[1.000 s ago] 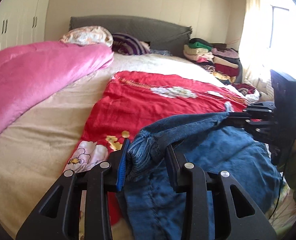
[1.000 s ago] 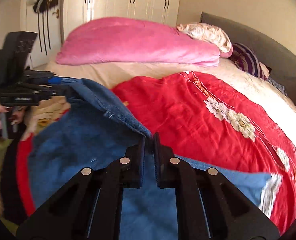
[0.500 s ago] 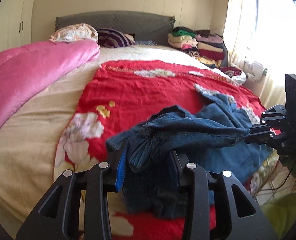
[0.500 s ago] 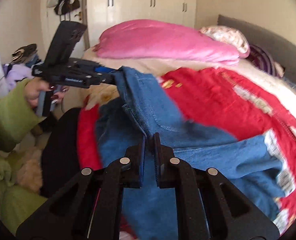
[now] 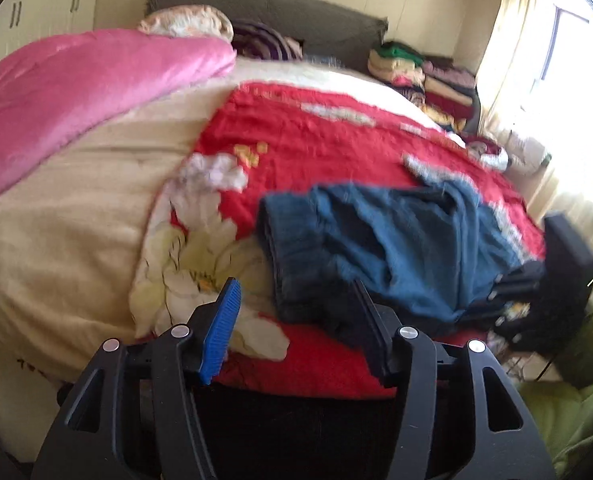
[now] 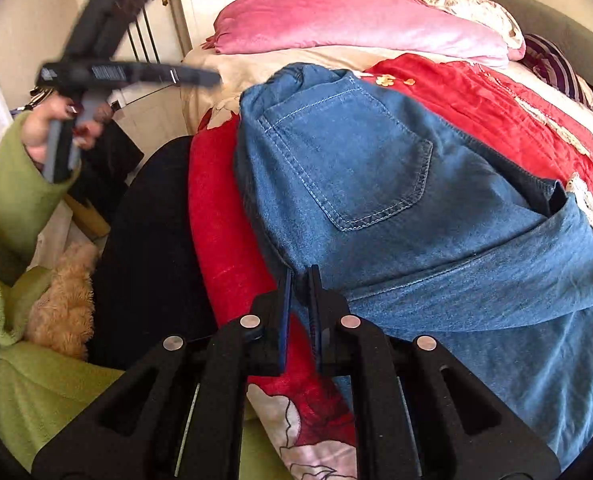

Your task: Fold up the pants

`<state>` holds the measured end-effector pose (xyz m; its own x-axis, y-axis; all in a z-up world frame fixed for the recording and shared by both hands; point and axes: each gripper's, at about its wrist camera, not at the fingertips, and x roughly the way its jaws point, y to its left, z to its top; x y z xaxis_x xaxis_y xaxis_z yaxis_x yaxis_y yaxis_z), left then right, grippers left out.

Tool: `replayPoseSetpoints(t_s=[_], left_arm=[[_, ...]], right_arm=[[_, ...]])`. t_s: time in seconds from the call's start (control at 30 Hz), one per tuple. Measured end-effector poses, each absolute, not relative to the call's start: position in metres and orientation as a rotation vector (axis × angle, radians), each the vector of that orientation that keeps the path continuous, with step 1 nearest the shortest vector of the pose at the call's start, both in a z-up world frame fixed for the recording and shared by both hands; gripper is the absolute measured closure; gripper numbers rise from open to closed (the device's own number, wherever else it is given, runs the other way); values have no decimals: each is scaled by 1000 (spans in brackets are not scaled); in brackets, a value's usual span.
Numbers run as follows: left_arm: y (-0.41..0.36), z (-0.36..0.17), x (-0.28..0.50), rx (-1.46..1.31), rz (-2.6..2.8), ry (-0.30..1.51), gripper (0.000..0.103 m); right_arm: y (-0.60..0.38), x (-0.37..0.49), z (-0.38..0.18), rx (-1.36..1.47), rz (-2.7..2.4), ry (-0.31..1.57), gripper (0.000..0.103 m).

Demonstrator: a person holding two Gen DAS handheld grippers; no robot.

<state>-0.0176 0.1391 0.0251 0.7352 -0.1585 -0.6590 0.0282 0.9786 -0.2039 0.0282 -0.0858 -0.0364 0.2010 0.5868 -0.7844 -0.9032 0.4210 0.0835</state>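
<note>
Pants [image 6: 376,184] lie crumpled on red blanket [image 5: 316,132] at near bed edge, back pocket up.
Left gripper [image 5: 296,316]: jaws opening, clear of denim, nothing held.
Right gripper [image 6: 300,280]: clamped tight on denim edge.
Judgement: denim soft, fairly heavy, drapes, not slippery. Best hold: waistband corners or hems; thick seams take pinch well.

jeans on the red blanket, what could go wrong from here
1. The jeans lie bunched near the bed's edge on the red blanket; with only the right gripper pinching their near edge, a pull could drag them off.
2. The left gripper is opening with nothing between its jaws, so that freed side may slump and spoil the fold.
3. The blanket could get caught in the next pinch.
</note>
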Motion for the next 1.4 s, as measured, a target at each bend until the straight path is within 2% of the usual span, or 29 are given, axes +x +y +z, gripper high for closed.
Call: replayPoseSetpoints(t_s=[0.17, 0.2, 0.37, 0.47, 0.6, 0.73, 0.8, 0.83, 0.87, 0.9, 0.97, 1.13, 1.23, 1.27, 1.3, 1.4], left_arm=[[88, 41, 16, -122, -220, 727, 49], [79, 34, 25, -110, -242, 751, 49], [53, -32, 57, -36, -213, 921, 50], [55, -41, 53, -36, -198, 898, 49], [54, -41, 51, -38, -197, 886, 49], [58, -25, 38, -85, -220, 818, 49], [58, -4, 30, -111, -243, 748, 45], [56, 3, 28, -105, -237, 730, 37], [53, 12, 27, -89, -226, 719, 31], [48, 20, 29, -78, -222, 716, 29], [37, 28, 33, -74, -264, 712, 29], [1, 19, 56, -130, -418, 793, 29], [-23, 1, 69, -154, -481, 856, 36], [-30, -6, 74, -167, -503, 876, 52], [-36, -13, 78, -183, -526, 898, 62], [-47, -30, 87, -193, -548, 939, 62]], right_arm=[[-79, 30, -44, -446, 1100, 886, 92], [-79, 30, -44, -441, 1105, 893, 88], [-98, 30, -21, -352, 1101, 859, 82], [-101, 39, -20, -320, 1082, 851, 70], [-84, 58, -51, -365, 1012, 979, 68], [-96, 63, -29, -305, 1018, 929, 66], [-111, 68, -7, -283, 981, 859, 53], [-119, 73, 5, -267, 949, 824, 50], [-131, 85, 21, -247, 895, 778, 41], [-137, 93, 30, -238, 859, 756, 33], [-147, 120, 46, -235, 757, 733, 26], [-151, 194, 43, -254, 610, 822, 25], [-140, 241, 27, -261, 534, 884, 25], [-143, 243, 23, -270, 524, 896, 25], [-138, 257, 15, -279, 518, 917, 25], [-131, 282, -10, -289, 455, 981, 25]])
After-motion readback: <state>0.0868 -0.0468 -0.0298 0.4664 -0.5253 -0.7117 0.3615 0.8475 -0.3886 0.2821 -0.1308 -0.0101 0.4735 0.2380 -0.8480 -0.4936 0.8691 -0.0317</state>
